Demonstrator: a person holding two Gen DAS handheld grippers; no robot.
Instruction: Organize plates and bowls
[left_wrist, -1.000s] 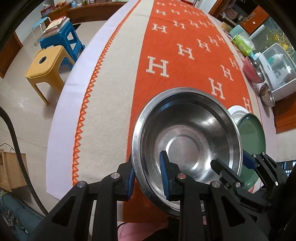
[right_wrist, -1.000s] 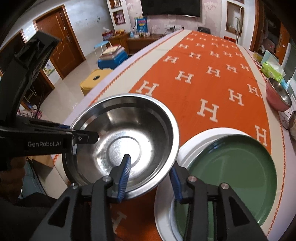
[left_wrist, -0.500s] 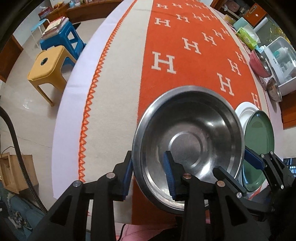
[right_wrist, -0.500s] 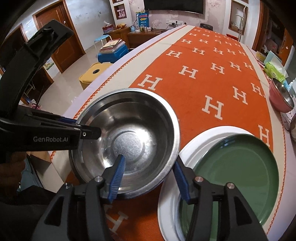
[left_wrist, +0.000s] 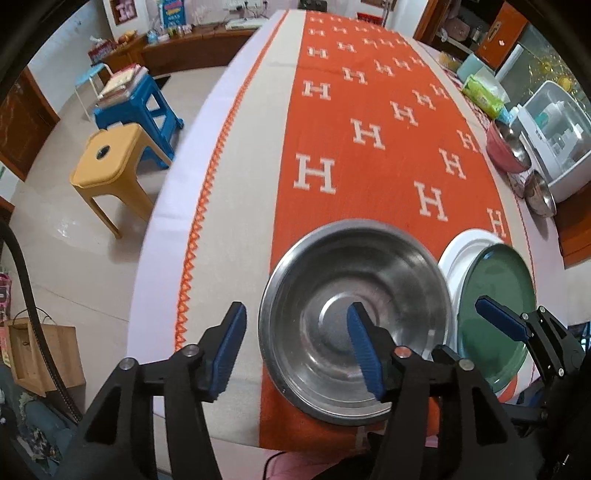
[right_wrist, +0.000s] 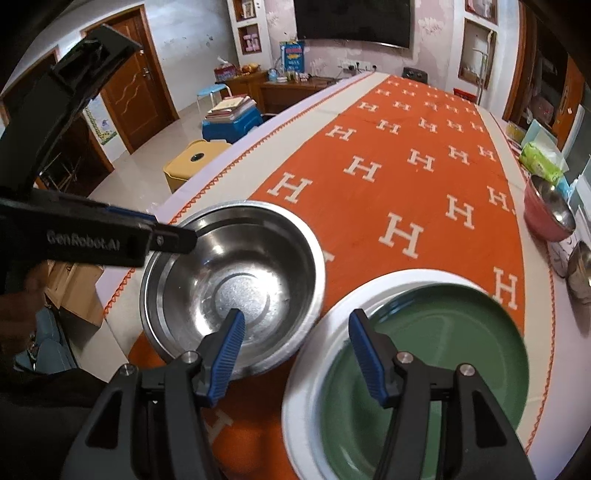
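Two grippers bracket one steel bowl (left_wrist: 354, 317) in the left wrist view: the left gripper (left_wrist: 295, 350) has its jaws opening, one pad outside the near-left rim and the other over the basin, neither pressing the metal, so it grips nothing. That straddle reads as a release of the rim, with the bowl set down mouth-up near the close end of the orange runner (left_wrist: 369, 147). Being round, the bowl has no long axis; its opening faces straight up. Just right of it lies a green plate (left_wrist: 495, 306) nested on a white plate (left_wrist: 458, 251), likely the stack being built. In the right wrist view, the right gripper (right_wrist: 295, 354) is likewise opening, one pad above the steel bowl's (right_wrist: 232, 280) basin, the other over the white plate's (right_wrist: 314, 369) rim beside the green plate (right_wrist: 424, 369); the bowl's right rim sits between them untouched. Both plates lie flat, faces up, beside the bowl and seemingly just touching it.
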